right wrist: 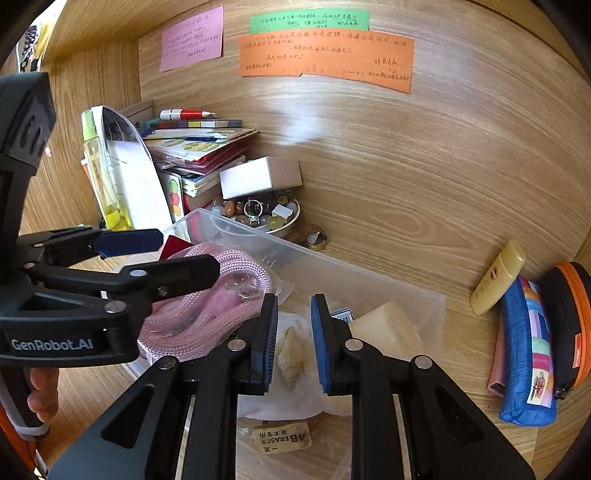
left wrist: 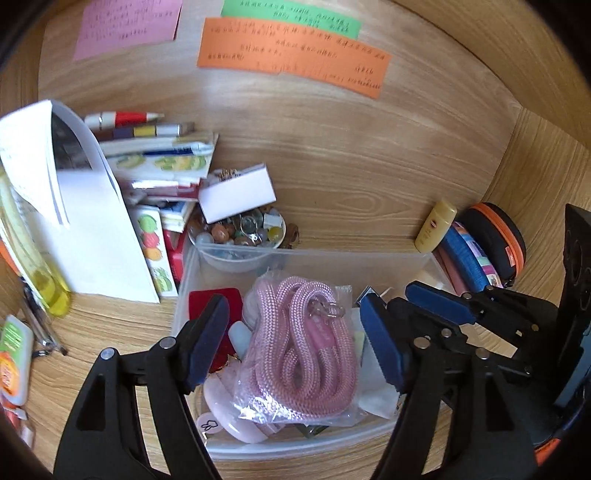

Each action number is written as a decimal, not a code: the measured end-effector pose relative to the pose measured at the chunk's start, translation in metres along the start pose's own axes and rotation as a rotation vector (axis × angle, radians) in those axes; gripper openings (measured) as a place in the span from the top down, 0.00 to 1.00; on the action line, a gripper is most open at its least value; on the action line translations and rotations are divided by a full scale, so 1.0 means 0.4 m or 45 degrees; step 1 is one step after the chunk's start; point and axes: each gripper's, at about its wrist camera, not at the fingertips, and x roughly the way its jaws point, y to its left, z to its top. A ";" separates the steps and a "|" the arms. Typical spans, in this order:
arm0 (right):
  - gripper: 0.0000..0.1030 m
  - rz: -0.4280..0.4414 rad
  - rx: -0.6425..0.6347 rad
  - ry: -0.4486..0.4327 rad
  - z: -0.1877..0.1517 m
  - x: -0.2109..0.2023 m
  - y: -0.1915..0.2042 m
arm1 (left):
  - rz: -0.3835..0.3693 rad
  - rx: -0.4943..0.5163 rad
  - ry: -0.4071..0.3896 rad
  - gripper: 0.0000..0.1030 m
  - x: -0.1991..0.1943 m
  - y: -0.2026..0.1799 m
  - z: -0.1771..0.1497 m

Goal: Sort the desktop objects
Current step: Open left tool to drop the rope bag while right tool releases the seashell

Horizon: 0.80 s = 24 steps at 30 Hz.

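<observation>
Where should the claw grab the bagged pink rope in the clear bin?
Take the pink rope across the middle of its coiled bundle, coming from above. It lies flat on top in the clear bin, and the bin walls block the sides.

A home study nook is showing itself here: handwritten notes on pink [right wrist: 192, 38], green [right wrist: 309, 21] and orange paper [right wrist: 325, 57] are sticking to the wood-grain back panel, books and booklets [right wrist: 197, 147] are piling up in the surface's far left corner, a bowl of beads and stones [right wrist: 264, 216] is sitting beside them, and pencil cases [right wrist: 528, 354] are lying along the surface's [right wrist: 369, 206] right edge.
</observation>
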 end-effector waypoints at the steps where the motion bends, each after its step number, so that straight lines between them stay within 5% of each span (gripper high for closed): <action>1: 0.83 0.002 -0.002 -0.005 0.001 -0.006 0.001 | 0.009 0.000 -0.008 0.27 -0.006 -0.001 0.000; 16: 0.25 -0.122 -0.074 -0.114 -0.015 -0.121 0.040 | 0.031 -0.003 -0.048 0.07 -0.100 -0.003 -0.019; 24: 0.15 -0.166 -0.003 -0.118 -0.044 -0.171 0.022 | 0.055 0.009 -0.076 0.05 -0.159 -0.017 -0.052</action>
